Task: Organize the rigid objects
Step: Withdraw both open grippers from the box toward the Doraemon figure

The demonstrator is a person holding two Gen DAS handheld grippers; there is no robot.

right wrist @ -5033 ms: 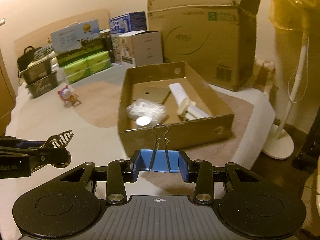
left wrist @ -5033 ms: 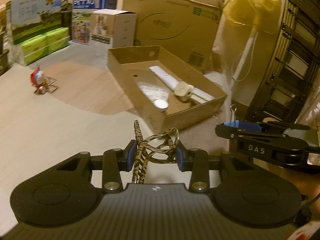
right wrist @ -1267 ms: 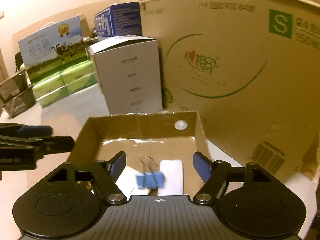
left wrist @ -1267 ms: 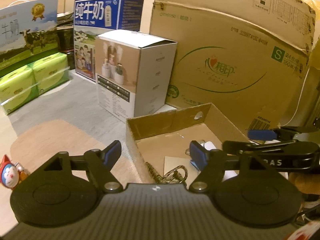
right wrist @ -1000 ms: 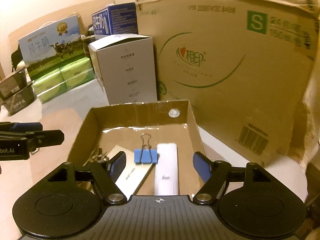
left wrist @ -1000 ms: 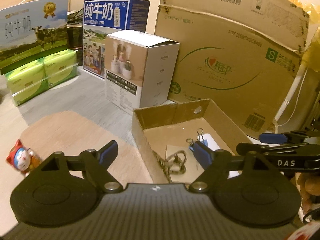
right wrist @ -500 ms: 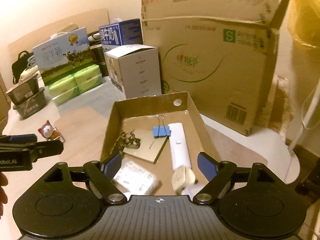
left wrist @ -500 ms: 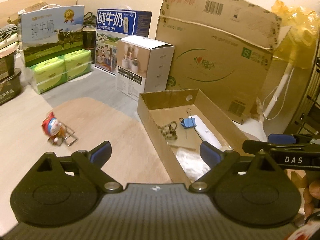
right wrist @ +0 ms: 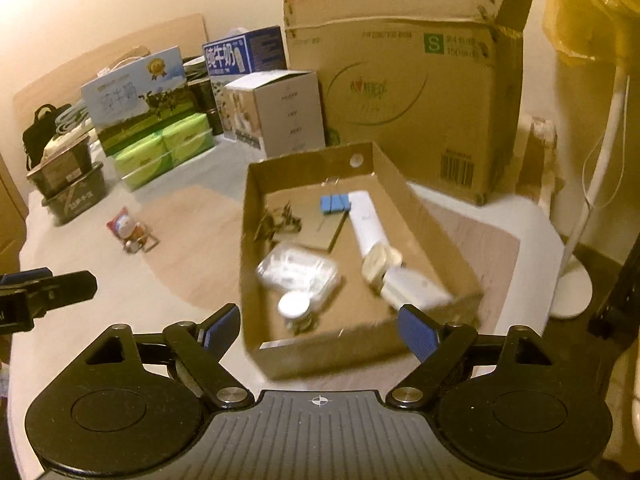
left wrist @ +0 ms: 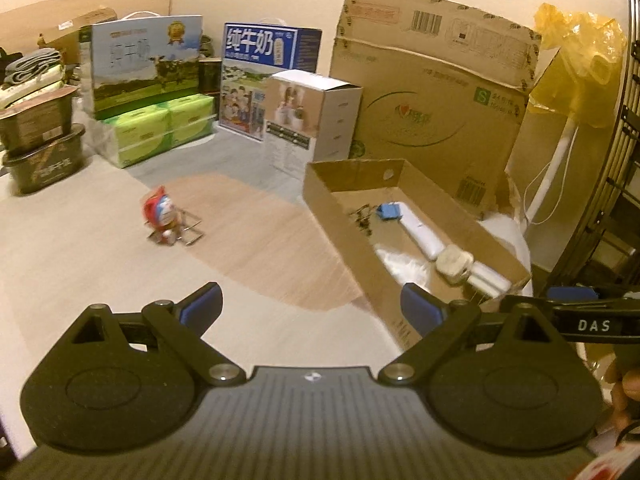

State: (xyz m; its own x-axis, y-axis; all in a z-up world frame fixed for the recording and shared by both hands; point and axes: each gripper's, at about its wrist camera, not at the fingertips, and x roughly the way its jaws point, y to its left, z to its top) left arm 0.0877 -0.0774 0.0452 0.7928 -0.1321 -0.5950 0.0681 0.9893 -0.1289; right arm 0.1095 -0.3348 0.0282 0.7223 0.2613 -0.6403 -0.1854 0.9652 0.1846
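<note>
Left hand-held gripper (left wrist: 310, 307) gapes wide, empty, over the pale counter (left wrist: 80, 264). Right hand-held gripper (right wrist: 319, 327) likewise spread, empty. Blue binder clip (right wrist: 335, 203) lies inside the shallow brown cardboard tray (right wrist: 420, 216), beside the leopard-patterned hair clip (right wrist: 278, 218).

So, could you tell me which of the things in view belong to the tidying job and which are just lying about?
Part of the job:
- shallow cardboard tray
- blue binder clip
- patterned hair clip
- toy figure, not yet in the tray

Just lying about:
- large carton
- white box
- milk cartons
- green tissue packs
- fan stand
</note>
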